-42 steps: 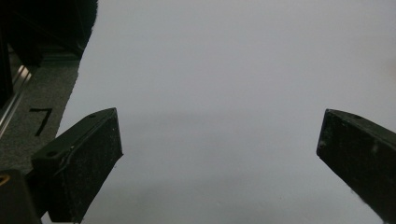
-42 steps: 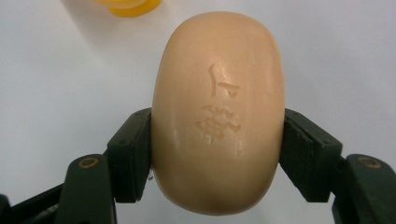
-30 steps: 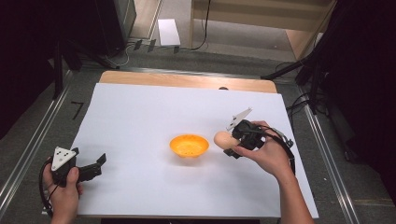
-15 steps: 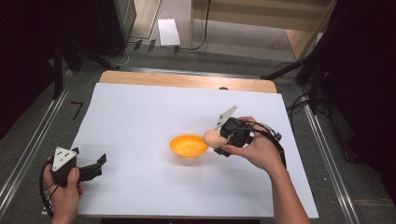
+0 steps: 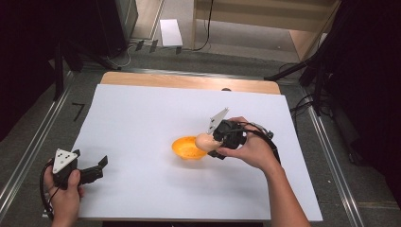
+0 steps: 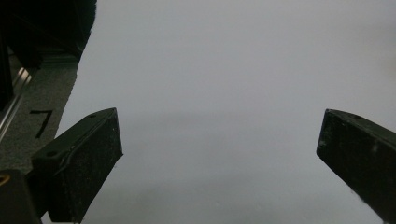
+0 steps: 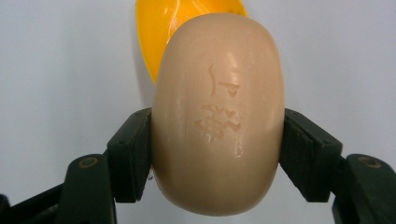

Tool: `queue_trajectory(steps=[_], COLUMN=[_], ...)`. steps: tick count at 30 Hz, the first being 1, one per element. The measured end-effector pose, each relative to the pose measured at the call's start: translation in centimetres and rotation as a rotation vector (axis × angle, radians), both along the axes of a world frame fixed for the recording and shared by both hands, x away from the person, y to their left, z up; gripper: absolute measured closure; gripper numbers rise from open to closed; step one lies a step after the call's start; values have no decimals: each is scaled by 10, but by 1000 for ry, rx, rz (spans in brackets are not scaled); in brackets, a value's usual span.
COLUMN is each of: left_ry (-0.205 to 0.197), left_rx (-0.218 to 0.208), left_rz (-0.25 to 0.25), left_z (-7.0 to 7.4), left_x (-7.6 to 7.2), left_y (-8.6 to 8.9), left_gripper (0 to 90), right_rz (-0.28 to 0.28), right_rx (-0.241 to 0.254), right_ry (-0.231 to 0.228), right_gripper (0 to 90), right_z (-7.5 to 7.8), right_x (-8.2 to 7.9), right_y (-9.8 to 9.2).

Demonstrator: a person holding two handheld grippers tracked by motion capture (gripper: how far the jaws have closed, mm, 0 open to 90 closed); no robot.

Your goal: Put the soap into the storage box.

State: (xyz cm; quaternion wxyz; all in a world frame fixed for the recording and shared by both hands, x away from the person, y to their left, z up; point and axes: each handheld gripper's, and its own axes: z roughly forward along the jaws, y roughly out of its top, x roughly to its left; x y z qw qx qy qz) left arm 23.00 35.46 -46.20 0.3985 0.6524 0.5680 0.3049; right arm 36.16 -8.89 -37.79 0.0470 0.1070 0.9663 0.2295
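- Soap bar (image 7: 218, 116) is what we're handling: beige, rounded, with a stamped mark pressed into its face.
- We've got a white sheet (image 5: 142, 123) covering a wooden table (image 5: 189, 81), grey floor around it, dark curtains at both sides.
- Our right gripper (image 5: 211, 143) is clamped on the soap, holding it over the rim of the orange bowl (image 5: 185, 148) mid-sheet.
- Our left gripper (image 5: 94, 168) sits near the sheet's front left corner, jaws wide apart with nothing between them.

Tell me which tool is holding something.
The right tool: its jaws clamp the beige soap above the orange bowl. The left tool gapes, nothing between.
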Motion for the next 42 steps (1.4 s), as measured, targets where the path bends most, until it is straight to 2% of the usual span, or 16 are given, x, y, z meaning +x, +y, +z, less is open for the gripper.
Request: queue_trajectory(steps=[4,6,14,15,23,25,32,42], left_ry=[2,2,0,0,0,-1,1,-3], left_rx=[-1,-1,-3,-3,-4,-3,0,-1], left_rz=[0,0,0,0,-2,-3,-4,-4], left_z=[0,0,0,0,0,0,0,0], left_x=[0,0,0,0,0,0,0,0], left_y=[0,0,0,0,0,0,0,0], left_gripper=[5,5,5,5,5,5,5,5], right_rz=[16,23,73,68,121,136,185,216], right_rx=[-1,-18,-46,-50,-44,-32,-41,-40], right_ry=[2,-3,-32,-23,-38,-31,-28,-23], right_gripper=[338,337,337,337,337,337,337,336], right_z=[-2,-2,6,7,7,6,-2,-11], right_x=[1,1,4,3,5,6,8,11], right_y=[3,6,24,26,39,41,46,54])
